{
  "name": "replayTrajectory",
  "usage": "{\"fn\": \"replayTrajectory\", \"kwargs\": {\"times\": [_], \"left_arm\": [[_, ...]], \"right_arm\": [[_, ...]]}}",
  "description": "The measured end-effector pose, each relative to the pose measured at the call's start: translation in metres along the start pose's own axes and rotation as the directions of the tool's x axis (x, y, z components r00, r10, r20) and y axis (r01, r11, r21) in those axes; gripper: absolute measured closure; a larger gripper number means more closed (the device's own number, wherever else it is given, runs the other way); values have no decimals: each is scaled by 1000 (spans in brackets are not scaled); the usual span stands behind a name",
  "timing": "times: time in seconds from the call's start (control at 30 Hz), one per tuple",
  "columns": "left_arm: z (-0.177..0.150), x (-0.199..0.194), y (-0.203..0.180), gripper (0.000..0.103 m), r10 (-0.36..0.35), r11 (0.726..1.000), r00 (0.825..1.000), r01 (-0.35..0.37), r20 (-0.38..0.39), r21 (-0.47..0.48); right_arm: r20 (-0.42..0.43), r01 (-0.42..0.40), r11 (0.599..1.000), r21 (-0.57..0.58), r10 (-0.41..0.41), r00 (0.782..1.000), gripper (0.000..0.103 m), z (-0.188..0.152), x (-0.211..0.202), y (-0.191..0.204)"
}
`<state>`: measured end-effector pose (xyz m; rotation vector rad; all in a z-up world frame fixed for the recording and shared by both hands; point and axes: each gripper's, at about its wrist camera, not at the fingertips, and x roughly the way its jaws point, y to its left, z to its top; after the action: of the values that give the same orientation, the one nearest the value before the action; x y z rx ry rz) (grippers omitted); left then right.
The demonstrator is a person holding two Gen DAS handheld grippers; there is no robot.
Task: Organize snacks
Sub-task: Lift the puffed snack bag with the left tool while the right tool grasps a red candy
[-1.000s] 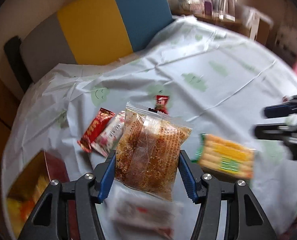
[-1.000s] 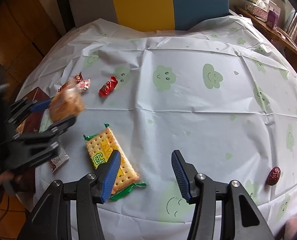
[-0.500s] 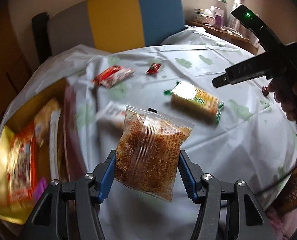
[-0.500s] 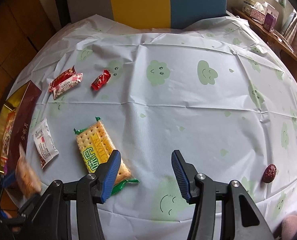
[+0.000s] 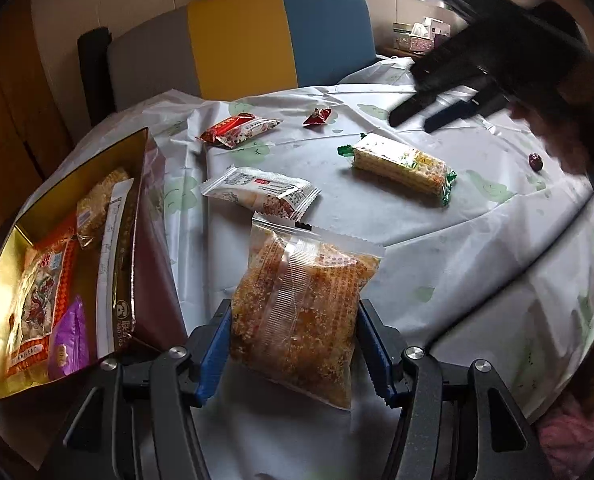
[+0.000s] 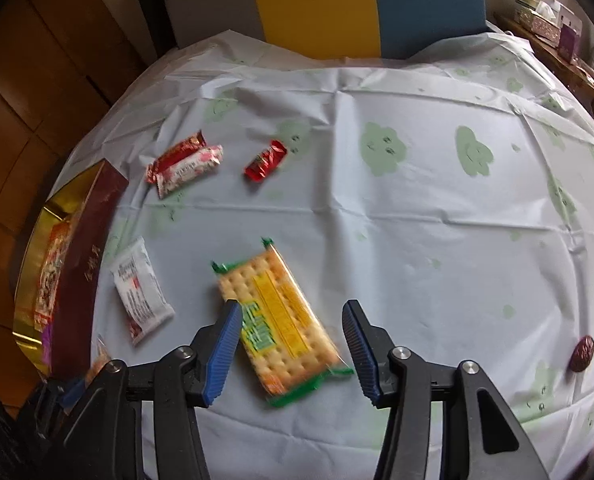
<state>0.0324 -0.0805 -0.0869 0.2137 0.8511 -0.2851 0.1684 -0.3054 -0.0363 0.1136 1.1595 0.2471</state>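
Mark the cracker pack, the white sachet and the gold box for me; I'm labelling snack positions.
cracker pack (image 6: 281, 320), right wrist view, middle of its yellow label.
white sachet (image 5: 263, 192), left wrist view, centre of the wrapper.
gold box (image 5: 1, 280), left wrist view, inner left wall.

I can't read any print clearly; the box (image 5: 123, 312) flap and wrappers carry only blurred characters.

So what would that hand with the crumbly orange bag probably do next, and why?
Probably swing a little left and release. The left gripper is shut on the orange snack bag, held up beside the open gold box that already holds other snack packs. The right gripper hangs open over the cracker pack.
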Motion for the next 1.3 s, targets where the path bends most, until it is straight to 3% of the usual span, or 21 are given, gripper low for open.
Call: {"fn": "replayTrajectory", "kwargs": {"times": [0.3,0.67,0.77,0.8,1.03,1.3], "left_arm": [[-2,1,4,43,-21,1000,999,22,27,-18],[-4,0,4,43,-23,999,999,24,39,-39],[-3,1,5,43,-21,999,999,23,36,-40],[-3,1,6,43,-21,999,999,23,35,-42],[-3,4,5,42,-18,999,999,19,35,-42],[-3,3,6,42,-17,999,999,18,35,-43]], "right_arm": [[-2,-36,997,66,37,999,60,62,28,16],[-33,31,975,219,-24,999,62,109,83,13],[-36,64,971,231,-58,998,73,114,94,13],[-28,89,973,211,-85,996,87,115,94,15],[-1,89,996,9,-89,996,87,99,58,23],[-103,112,991,-77,-119,987,87,37,3,-33]]}}
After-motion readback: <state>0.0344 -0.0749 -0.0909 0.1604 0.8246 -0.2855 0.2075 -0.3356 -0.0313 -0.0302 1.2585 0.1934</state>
